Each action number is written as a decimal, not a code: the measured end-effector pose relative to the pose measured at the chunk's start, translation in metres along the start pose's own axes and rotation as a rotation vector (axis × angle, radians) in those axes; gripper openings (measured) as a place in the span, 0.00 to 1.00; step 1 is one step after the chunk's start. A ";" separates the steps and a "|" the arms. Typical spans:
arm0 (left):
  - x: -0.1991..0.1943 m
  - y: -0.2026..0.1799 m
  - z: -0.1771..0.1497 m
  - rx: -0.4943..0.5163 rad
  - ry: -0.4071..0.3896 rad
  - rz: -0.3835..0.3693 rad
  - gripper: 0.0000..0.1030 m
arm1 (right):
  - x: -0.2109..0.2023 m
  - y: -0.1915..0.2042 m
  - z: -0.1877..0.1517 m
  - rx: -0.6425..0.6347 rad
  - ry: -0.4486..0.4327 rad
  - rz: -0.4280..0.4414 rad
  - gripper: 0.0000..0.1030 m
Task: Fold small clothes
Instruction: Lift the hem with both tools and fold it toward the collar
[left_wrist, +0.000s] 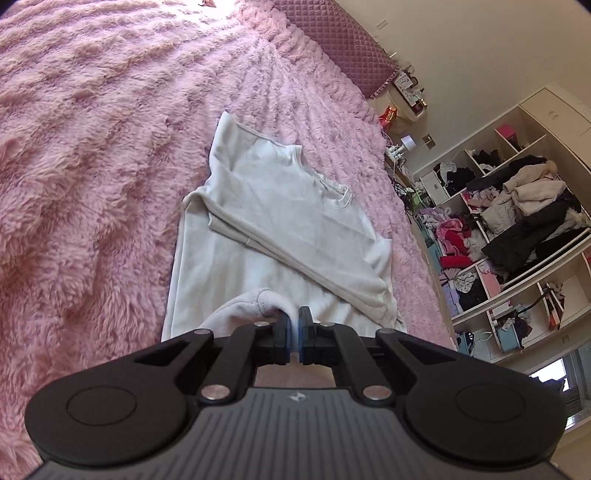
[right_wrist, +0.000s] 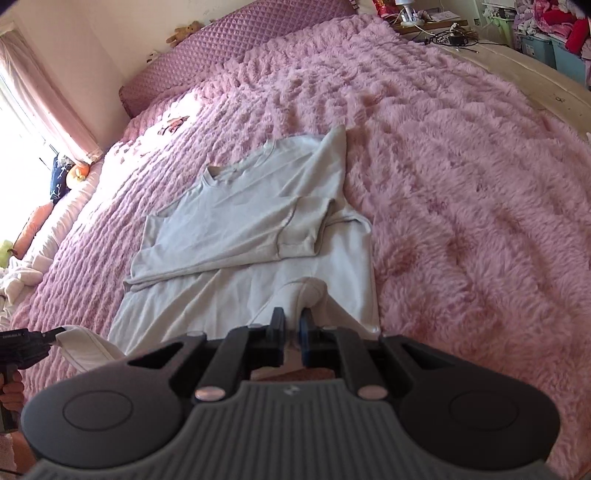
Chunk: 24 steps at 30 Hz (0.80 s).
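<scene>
A white long-sleeved top (left_wrist: 280, 214) lies on a pink fluffy bedspread (left_wrist: 92, 166), with both sleeves folded across its body. My left gripper (left_wrist: 294, 321) is shut on the top's bottom hem, which bunches up over its fingers. In the right wrist view the same top (right_wrist: 251, 221) lies ahead, neck away from me. My right gripper (right_wrist: 293, 325) is shut on the hem at the other bottom corner, lifting a fold of cloth. The left gripper (right_wrist: 22, 343) shows at the left edge of the right wrist view, holding a raised white corner.
A quilted pink headboard (right_wrist: 221, 55) runs along the far side of the bed. Open shelves (left_wrist: 517, 229) stuffed with clothes stand at the right. A bedside table (right_wrist: 436, 26) with cables, plastic bins (right_wrist: 546, 48) and soft toys (right_wrist: 77, 171) by the window border the bed.
</scene>
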<state>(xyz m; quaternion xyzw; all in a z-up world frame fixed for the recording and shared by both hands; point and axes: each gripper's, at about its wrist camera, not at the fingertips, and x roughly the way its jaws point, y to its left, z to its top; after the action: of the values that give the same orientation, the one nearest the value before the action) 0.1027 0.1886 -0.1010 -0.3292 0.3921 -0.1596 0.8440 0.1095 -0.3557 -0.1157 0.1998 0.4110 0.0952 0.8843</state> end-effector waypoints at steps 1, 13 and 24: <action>0.005 -0.001 0.009 0.010 -0.013 0.003 0.03 | 0.005 0.001 0.012 0.003 -0.022 0.003 0.02; 0.077 -0.014 0.130 0.113 -0.118 0.027 0.03 | 0.103 0.010 0.144 0.097 -0.168 0.039 0.02; 0.166 0.002 0.194 0.093 -0.108 0.104 0.03 | 0.202 -0.003 0.213 0.185 -0.187 -0.010 0.02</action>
<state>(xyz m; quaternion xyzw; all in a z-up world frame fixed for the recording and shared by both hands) 0.3579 0.1862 -0.1027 -0.2768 0.3550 -0.1156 0.8854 0.4023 -0.3498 -0.1320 0.2863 0.3350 0.0337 0.8970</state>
